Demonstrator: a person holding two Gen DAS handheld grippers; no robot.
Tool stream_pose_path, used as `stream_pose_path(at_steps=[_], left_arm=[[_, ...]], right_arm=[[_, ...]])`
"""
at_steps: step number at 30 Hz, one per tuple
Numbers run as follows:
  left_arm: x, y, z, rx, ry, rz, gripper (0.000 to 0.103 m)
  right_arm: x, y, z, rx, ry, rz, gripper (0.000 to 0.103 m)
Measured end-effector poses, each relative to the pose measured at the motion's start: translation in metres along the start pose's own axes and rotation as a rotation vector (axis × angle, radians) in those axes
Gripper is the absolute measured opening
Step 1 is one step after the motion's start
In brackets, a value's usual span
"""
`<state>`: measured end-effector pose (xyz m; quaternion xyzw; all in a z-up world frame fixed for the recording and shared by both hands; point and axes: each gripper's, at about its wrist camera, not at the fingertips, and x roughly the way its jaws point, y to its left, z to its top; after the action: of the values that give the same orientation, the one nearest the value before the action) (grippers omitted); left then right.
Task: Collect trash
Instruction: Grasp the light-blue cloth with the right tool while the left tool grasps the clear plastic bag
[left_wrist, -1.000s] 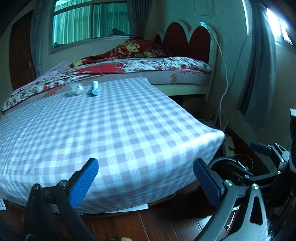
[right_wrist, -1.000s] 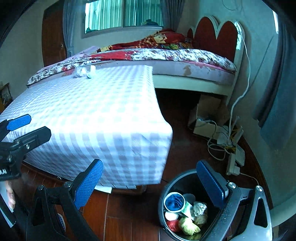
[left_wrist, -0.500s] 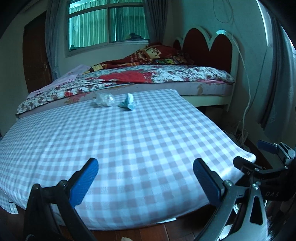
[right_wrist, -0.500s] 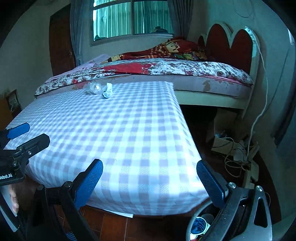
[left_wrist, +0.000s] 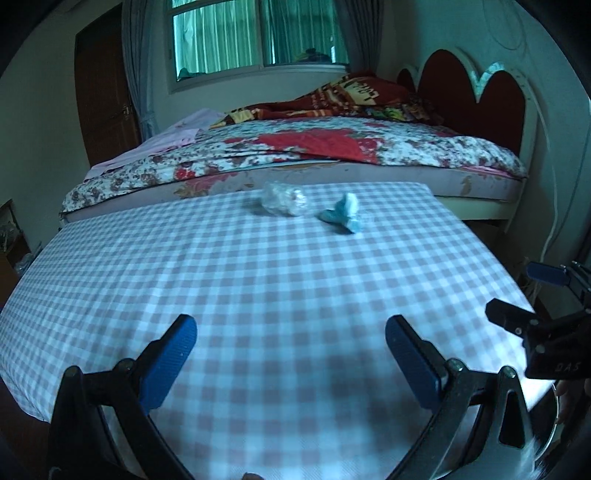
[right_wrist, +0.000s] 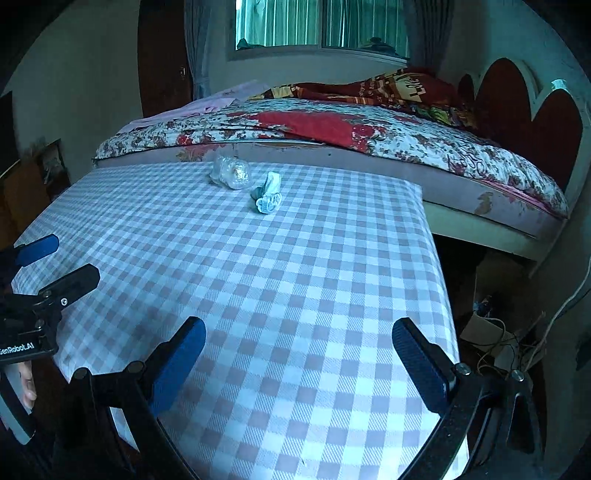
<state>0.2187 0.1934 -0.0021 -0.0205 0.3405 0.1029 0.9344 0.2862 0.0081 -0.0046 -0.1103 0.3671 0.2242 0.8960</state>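
Approach step, I judge. Left gripper (left_wrist: 290, 350) and right gripper (right_wrist: 297, 354) both spread, empty, over near table (left_wrist: 258, 295) edge. Wrapper (left_wrist: 283, 198) and tissue (left_wrist: 342, 213) lie far side; reach needed.

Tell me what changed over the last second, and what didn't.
Both tongs, left and right, rose from floor level beside the table and swung toward the checked tabletop; the trash bin dropped out of the right wrist view. Nothing was gripped or released. Both stayed open, and the clear plastic wad and blue crumpled scrap lay unmoved at the far edge.
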Motion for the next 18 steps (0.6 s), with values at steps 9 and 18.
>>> stream_pose_path(at_steps=[9,18], left_arm=[[0.083,0.040,0.045,-0.009,0.049,0.024,0.102],[0.143,0.054,0.065,-0.035,0.101,0.012,0.102]], right_arm=[[0.096,0.018,0.070,-0.071,0.051,0.042,0.089],[0.182,0.029,0.119,-0.077,0.111,0.079,0.075]])
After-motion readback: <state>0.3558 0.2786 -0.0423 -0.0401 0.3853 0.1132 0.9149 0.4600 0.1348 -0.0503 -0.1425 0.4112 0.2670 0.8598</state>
